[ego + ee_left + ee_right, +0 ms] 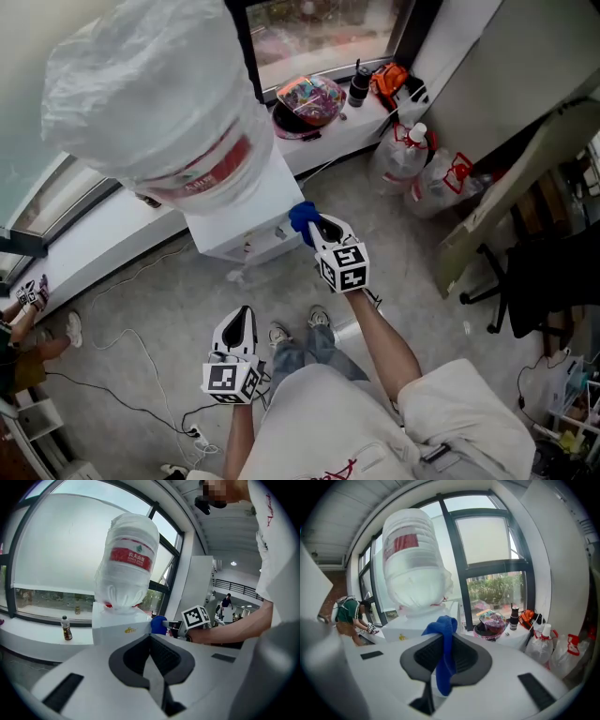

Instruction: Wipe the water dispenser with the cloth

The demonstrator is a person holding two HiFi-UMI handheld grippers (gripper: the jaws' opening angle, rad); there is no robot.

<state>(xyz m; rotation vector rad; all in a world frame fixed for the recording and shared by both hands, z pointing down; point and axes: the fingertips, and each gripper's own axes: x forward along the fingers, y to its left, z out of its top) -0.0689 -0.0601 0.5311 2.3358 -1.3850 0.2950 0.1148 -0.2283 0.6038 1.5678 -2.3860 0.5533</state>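
Observation:
The white water dispenser (246, 211) stands by the window, topped by a big inverted bottle (155, 89) wrapped in clear plastic with a red label. A blue cloth (302, 218) is pinched in my right gripper (317, 232), which sits at the dispenser's right front corner; the cloth (444, 653) hangs down between the jaws. In the left gripper view the dispenser (119, 625) and the cloth (159, 624) show ahead. My left gripper (240, 330) hangs lower, nearer the person, shut with nothing in it.
A window sill (337, 127) holds a colourful bowl (309, 98), a dark bottle (359, 84) and orange items (389, 77). Spray bottles in bags (412, 155) stand on the floor at right. Cables (141, 347) trail on the floor left. Another person (349, 616) crouches at far left.

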